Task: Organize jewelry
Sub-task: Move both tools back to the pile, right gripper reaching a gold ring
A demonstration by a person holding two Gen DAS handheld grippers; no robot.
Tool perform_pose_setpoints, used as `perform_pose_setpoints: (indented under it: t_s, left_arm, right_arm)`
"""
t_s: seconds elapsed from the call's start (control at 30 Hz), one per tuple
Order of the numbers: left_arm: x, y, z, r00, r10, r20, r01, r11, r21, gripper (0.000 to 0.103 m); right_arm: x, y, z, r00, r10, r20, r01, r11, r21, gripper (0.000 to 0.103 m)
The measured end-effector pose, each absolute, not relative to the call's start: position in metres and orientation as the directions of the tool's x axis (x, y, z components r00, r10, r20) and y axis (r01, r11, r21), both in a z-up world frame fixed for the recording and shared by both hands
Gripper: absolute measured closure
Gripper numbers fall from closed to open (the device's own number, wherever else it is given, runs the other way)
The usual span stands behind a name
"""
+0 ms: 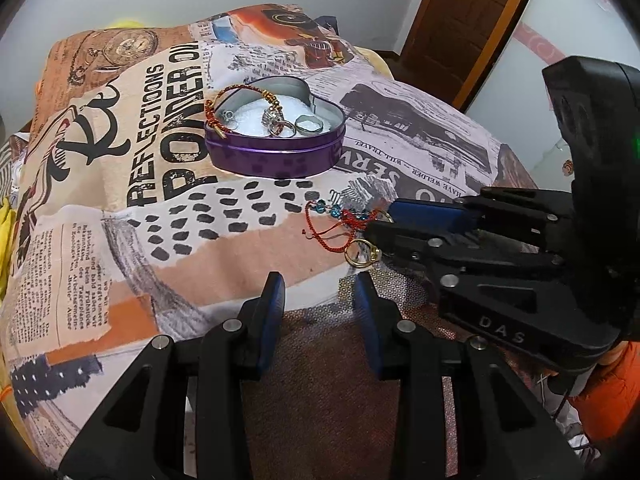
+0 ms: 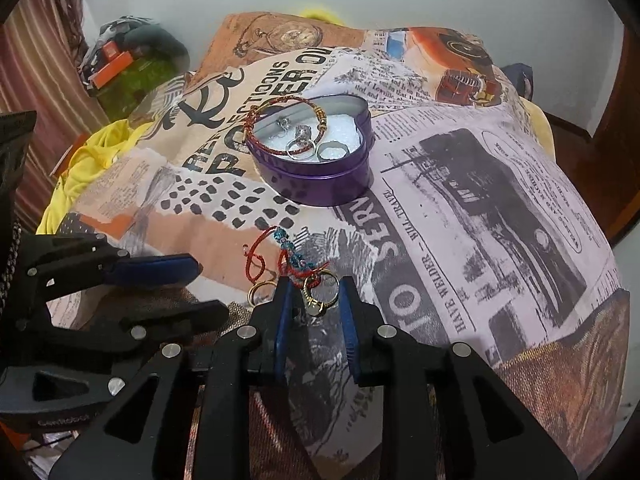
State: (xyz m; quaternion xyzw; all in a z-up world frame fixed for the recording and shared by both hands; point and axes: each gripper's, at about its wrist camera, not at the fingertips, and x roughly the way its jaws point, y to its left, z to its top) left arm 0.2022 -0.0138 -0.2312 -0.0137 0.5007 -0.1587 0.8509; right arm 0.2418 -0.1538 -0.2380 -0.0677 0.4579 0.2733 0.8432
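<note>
A purple heart-shaped tin stands open on the printed cloth. It holds a red-and-gold bangle and silver rings on white padding. Nearer lies a red cord bracelet with blue beads. A gold ring lies between the fingers of my right gripper, with a gap at the left pad; the jaws stand open. Another gold ring lies just outside them. My left gripper is open and holds nothing.
The newspaper-print cloth drapes over a raised surface and falls away at the front and right. Yellow fabric and clutter lie at the left. A brown door stands behind. An orange sleeve is at lower right.
</note>
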Motion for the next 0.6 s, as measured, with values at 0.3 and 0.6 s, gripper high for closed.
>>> perform_pose_setpoints:
  t_s: [0.3, 0.6]
  left_arm:
    - [0.202, -0.023, -0.231, 0.429, -0.314, -0.847, 0.271, 0.939, -0.21, 0.067]
    - [0.208, -0.034, -0.231, 0.424, -0.322, -0.847, 0.275, 0.936, -0.218, 0.067]
  right_arm:
    - [0.238, -0.153, -0.236, 0.47, 0.382, -0.796, -0.528, 0.844, 0.094, 0.092]
    - [0.232, -0.169, -0.222, 0.506, 0.394, -0.767, -0.508, 0.855, 0.104, 0.095]
